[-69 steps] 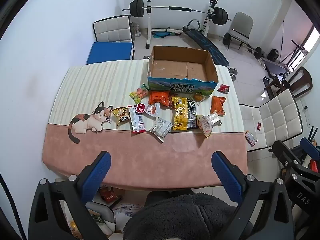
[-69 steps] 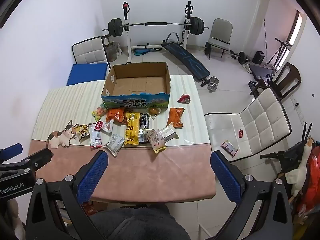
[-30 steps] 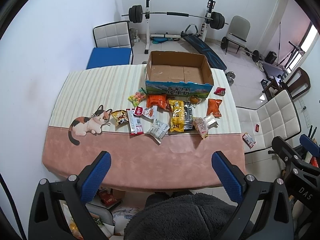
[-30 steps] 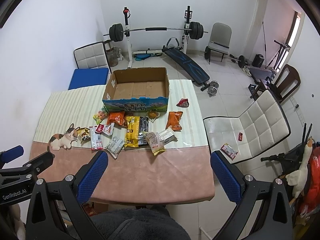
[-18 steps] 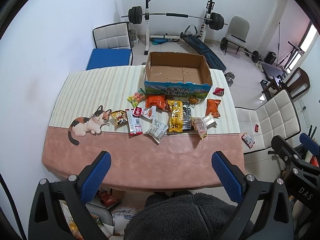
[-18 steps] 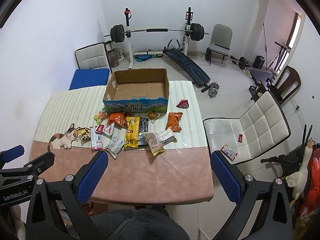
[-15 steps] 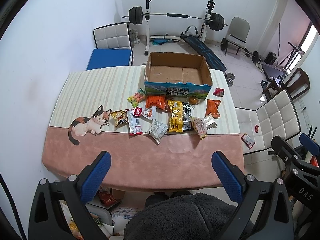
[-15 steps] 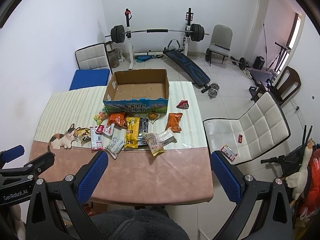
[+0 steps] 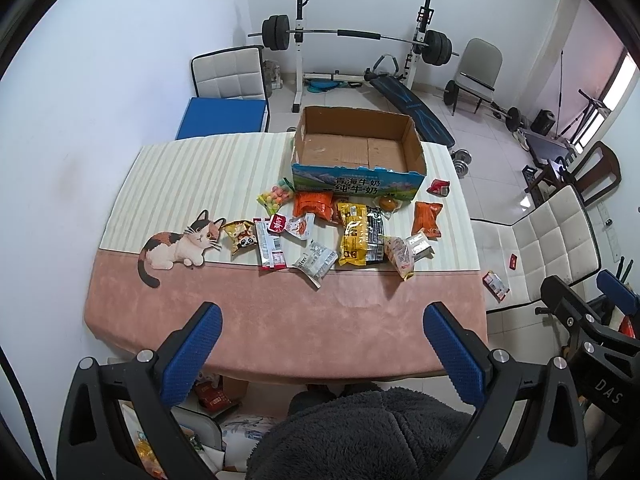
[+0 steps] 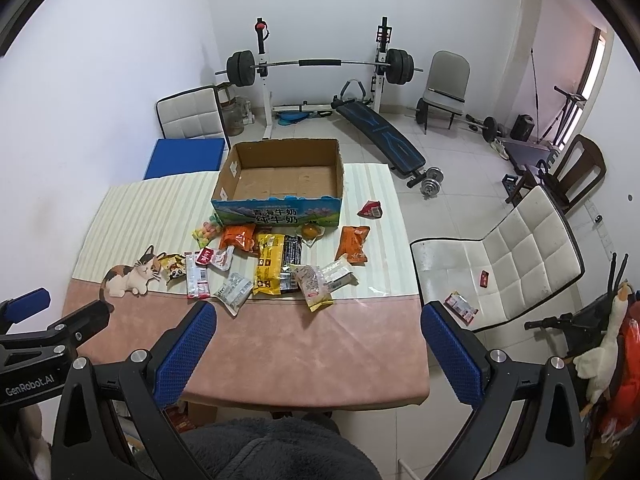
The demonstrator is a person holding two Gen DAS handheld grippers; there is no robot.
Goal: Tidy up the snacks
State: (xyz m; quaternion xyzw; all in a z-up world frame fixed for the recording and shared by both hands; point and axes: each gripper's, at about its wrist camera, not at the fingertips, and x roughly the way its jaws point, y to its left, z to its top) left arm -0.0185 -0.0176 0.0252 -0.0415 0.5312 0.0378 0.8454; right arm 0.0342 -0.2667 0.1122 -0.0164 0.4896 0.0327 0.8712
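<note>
Left gripper (image 9: 320, 336) and right gripper (image 10: 318, 336): both released, holding nothing, above the table (image 9: 280, 320). Snack packets (image 9: 352, 232) scattered beside a cardboard box (image 9: 356, 148).

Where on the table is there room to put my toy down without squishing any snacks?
The pink strip of tablecloth between the snack packets and the near edge is bare. So is the striped part left of the cardboard box, above the printed cat. The box itself is empty. It is crowded right in front of the box, where the packets overlap.
</note>
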